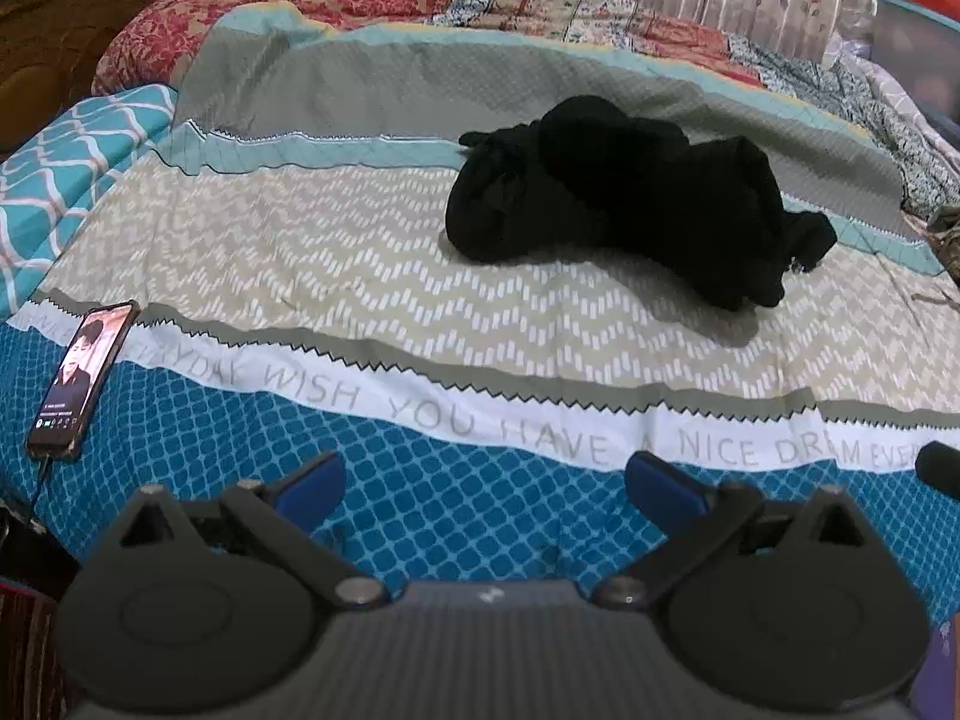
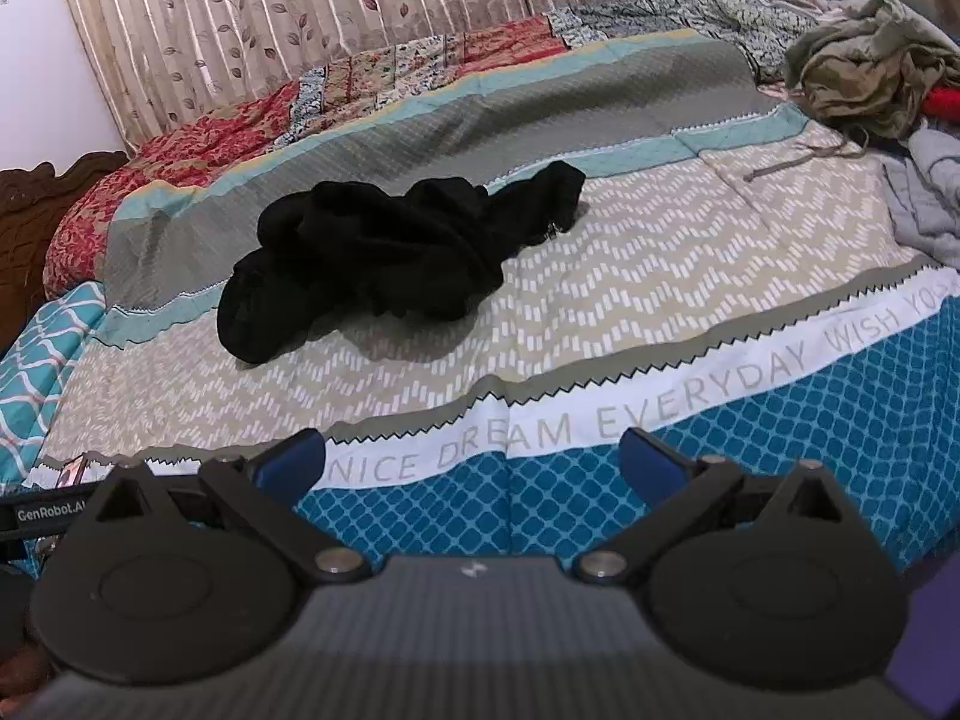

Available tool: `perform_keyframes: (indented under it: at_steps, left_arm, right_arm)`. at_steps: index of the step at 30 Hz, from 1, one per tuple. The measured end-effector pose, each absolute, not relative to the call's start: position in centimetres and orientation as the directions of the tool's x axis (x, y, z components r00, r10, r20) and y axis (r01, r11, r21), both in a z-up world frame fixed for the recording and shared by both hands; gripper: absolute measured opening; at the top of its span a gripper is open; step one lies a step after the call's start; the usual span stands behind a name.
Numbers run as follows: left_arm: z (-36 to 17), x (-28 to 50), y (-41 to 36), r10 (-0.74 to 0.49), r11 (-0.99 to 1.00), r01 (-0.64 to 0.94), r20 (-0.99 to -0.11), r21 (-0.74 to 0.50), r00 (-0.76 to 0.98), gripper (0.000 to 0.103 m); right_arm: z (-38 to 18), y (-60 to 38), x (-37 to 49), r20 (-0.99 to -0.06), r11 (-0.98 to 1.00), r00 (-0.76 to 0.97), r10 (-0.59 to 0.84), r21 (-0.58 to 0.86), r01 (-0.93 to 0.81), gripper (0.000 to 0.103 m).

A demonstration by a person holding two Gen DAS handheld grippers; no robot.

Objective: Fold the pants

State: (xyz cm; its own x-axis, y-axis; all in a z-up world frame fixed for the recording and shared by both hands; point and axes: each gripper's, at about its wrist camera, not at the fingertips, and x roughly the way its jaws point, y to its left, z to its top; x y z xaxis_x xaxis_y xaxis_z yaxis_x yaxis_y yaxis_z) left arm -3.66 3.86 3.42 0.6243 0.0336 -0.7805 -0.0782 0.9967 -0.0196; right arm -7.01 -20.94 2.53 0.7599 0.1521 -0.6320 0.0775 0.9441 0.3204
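My left tongs (image 1: 483,489), black with blue tips, are spread wide apart and hold nothing. My right tongs (image 2: 471,459) look the same, and they are spread wide and empty too. Both hang over the near edge of the bed, above the blue part of the patterned bedspread (image 1: 336,276) with its grey words.

The black crumpled cloth pants (image 1: 624,198) lie in a messy heap in the middle of the bed, well away from both tongs. They sit partly on the tan zigzag stripe and partly on the grey stripe.

A black phone with a lit screen (image 1: 81,381) lies near the left edge of the bed, with a cord plugged in. A pile of olive green clothes (image 2: 870,66) sits at the far right side. A leaf-print curtain (image 2: 300,18) hangs behind the bed.
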Motion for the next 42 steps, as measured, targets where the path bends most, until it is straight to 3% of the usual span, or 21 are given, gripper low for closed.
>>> perform_keyframes:
  at_steps: [23,36,42]
  left_arm:
    - [2.8,-3.4,2.9,0.018,1.000,-0.029,-0.818,0.002,0.575,0.103]
    - [3.3,-3.7,1.8,-0.092,0.995,0.080,-0.787,-0.054,0.610,0.103]
    - [3.9,-3.0,3.6,-0.090,0.996,0.042,-0.750,-0.083,0.655,0.103]
  right_arm:
    - [1.8,-21.1,-6.9,-0.639,0.936,0.752,0.165,0.340,0.084,0.103]
    - [1.4,-20.6,-6.3,-0.637,0.950,0.753,0.164,0.308,0.054,0.082]
    - [1.3,-20.5,-5.3,-0.622,0.970,0.768,0.154,0.243,0.002,0.071]
